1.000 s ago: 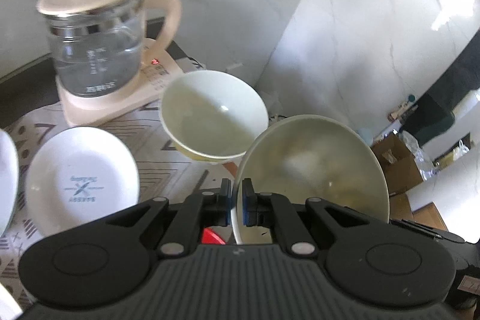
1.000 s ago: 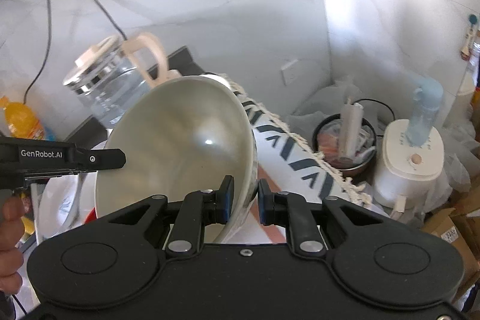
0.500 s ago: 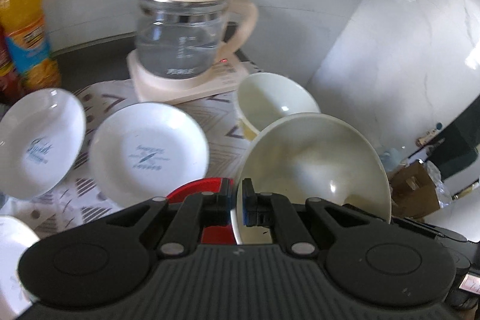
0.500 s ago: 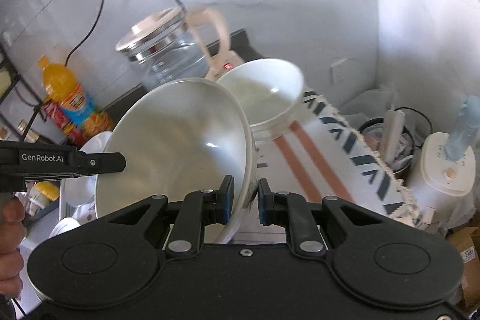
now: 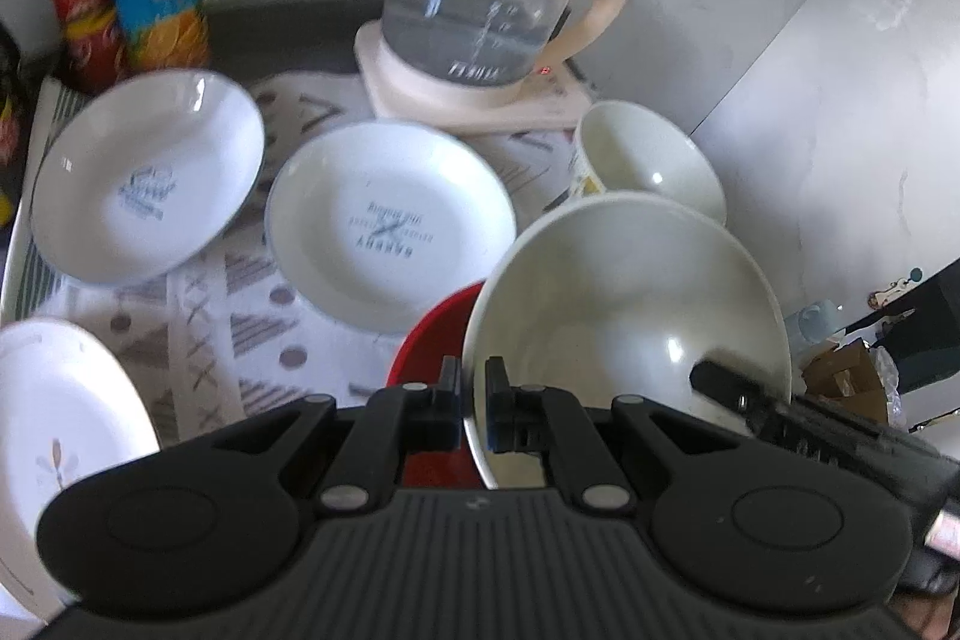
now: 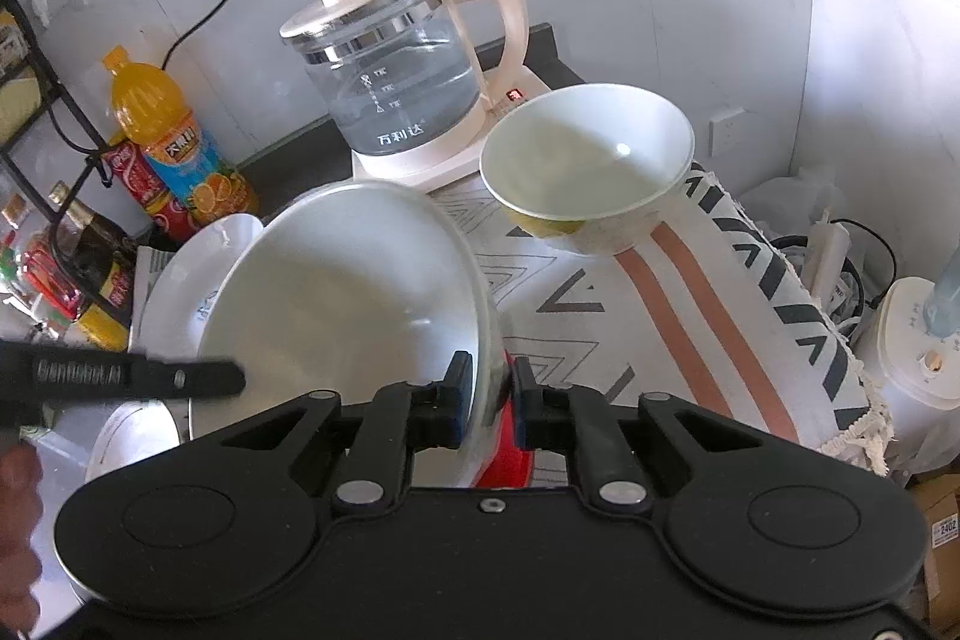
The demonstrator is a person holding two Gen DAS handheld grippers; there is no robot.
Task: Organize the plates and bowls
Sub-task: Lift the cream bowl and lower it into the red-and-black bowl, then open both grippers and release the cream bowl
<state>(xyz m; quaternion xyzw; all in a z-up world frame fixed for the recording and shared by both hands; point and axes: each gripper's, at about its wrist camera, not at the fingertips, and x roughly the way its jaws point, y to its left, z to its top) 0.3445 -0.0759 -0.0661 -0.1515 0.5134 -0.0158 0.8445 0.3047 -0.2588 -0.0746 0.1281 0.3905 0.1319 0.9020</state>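
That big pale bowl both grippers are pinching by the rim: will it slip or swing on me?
Likely slippery: the big pale bowl has a glossy glaze with sharp highlights, and the left gripper and right gripper, whose jaws have just been closing, hold only its thin rim. It looks stiff and probably breakable. Tilted over the red dish, it may pivot.

**Bowls and plates on the cloth**

A large pale bowl [image 5: 630,316] is tilted, lifted over a red dish [image 5: 432,358]. A smaller bowl [image 6: 585,166] sits upright near the kettle. Three white plates [image 5: 390,226], possibly shallow, lie apart.
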